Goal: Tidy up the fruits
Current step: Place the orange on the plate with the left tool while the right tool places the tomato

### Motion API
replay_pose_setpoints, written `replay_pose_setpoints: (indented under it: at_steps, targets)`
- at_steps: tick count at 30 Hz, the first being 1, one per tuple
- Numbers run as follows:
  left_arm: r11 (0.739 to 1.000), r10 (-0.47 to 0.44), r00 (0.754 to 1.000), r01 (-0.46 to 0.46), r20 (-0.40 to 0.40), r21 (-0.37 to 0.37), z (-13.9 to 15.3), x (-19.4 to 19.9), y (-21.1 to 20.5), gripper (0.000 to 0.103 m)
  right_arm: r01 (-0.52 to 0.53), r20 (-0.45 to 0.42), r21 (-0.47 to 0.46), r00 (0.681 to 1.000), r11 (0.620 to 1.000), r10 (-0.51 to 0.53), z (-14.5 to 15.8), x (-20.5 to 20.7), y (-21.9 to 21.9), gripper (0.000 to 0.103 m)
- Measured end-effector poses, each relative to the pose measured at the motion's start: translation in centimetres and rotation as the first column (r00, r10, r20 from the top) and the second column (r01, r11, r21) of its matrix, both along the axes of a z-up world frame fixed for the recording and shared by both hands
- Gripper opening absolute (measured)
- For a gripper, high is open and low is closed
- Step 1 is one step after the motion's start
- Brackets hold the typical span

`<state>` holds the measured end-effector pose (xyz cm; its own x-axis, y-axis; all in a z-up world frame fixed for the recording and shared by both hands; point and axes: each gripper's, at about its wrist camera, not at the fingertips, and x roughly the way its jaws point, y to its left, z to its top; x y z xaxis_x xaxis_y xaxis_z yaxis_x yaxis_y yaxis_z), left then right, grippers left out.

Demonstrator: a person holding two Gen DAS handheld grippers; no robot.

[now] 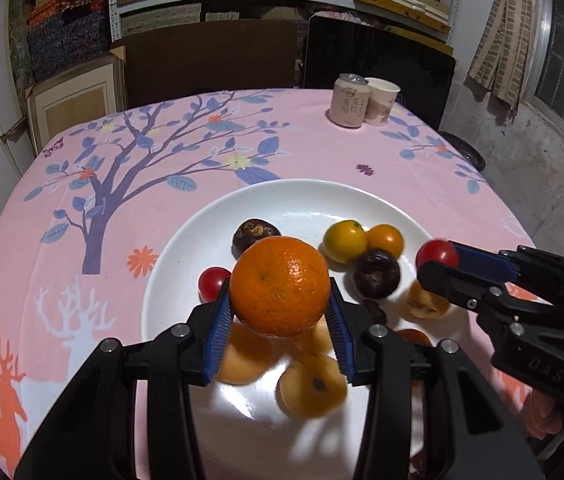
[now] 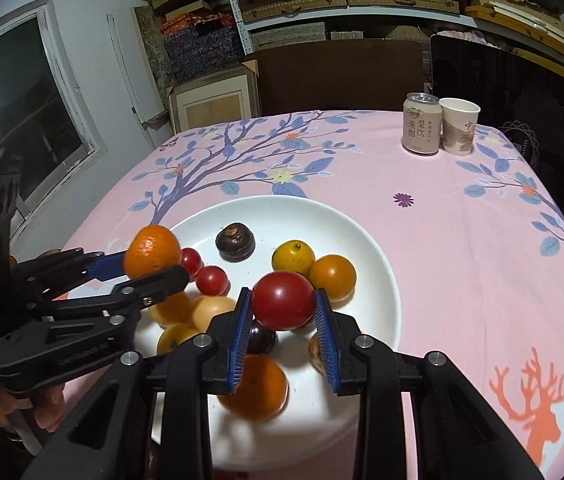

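Observation:
A white plate [image 1: 302, 200] [image 2: 282, 212] holds several fruits: yellow and orange tomatoes [image 1: 345, 240] [image 2: 293, 258], dark chestnuts [image 1: 376, 273] [image 2: 235, 242], red tomatoes [image 2: 211, 280] and pale orange loquats [image 1: 311, 385]. My left gripper [image 1: 280, 312] [image 2: 150, 266] is shut on an orange tangerine [image 1: 280, 286] [image 2: 153, 255], held above the plate's left side. My right gripper [image 2: 283, 320] [image 1: 438, 260] is shut on a red cherry tomato [image 2: 283, 300] [image 1: 437, 254], held above the plate's near side.
A drink can [image 1: 349, 100] [image 2: 421, 123] and a paper cup [image 1: 381, 101] [image 2: 459, 126] stand at the far right of the pink patterned tablecloth [image 1: 202, 152]. Shelves of boxes and a dark chair stand behind the table.

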<state>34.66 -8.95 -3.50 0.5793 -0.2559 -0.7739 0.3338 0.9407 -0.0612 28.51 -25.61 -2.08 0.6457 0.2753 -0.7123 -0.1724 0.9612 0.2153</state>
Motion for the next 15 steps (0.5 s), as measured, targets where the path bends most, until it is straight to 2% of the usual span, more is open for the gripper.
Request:
replay_pose_setpoints:
  at_steps: [2, 4, 5, 6, 8, 10, 15]
  targets:
    - [1.0, 0.008, 1.0, -0.008, -0.016, 0.003, -0.6, 0.9, 0.2, 0.043, -0.012, -0.002, 0.009, 1.0, 1.0, 0.012, -0.3, 0.5, 0.1, 0.033]
    - [1.0, 0.016, 0.999, -0.016, -0.028, 0.004, -1.1, 1.2, 0.4, 0.044, -0.014, 0.005, 0.009, 1.0, 1.0, 0.013, -0.3, 0.5, 0.1, 0.051]
    - [1.0, 0.018, 0.999, -0.018, -0.034, 0.0, -1.2, 1.2, 0.6, 0.044, -0.007, 0.016, 0.008, 1.0, 1.0, 0.007, -0.2, 0.3, 0.1, 0.054]
    - [1.0, 0.017, 0.999, -0.017, -0.04, -0.009, -1.2, 1.0, 0.8, 0.047, -0.003, 0.024, 0.014, 1.0, 1.0, 0.003, -0.1, 0.2, 0.0, 0.056]
    - [0.999, 0.036, 0.999, -0.036, -0.011, -0.024, -0.6, 0.1, 1.4, 0.074, 0.0, 0.02, 0.02, 1.0, 1.0, 0.0, 0.1, -0.2, -0.1, 0.056]
    - [0.998, 0.05, 0.998, -0.048, 0.042, -0.041, 0.6, -1.3, 1.9, 0.083, 0.0, 0.026, 0.02, 1.0, 1.0, 0.0, 0.4, -1.2, -0.2, 0.056]
    - [0.996, 0.034, 0.997, -0.029, 0.064, -0.079, 2.6, -5.2, 3.1, 0.084, -0.005, 0.044, 0.007, 0.999, 1.0, 0.005, 1.4, -4.8, -0.3, 0.056]
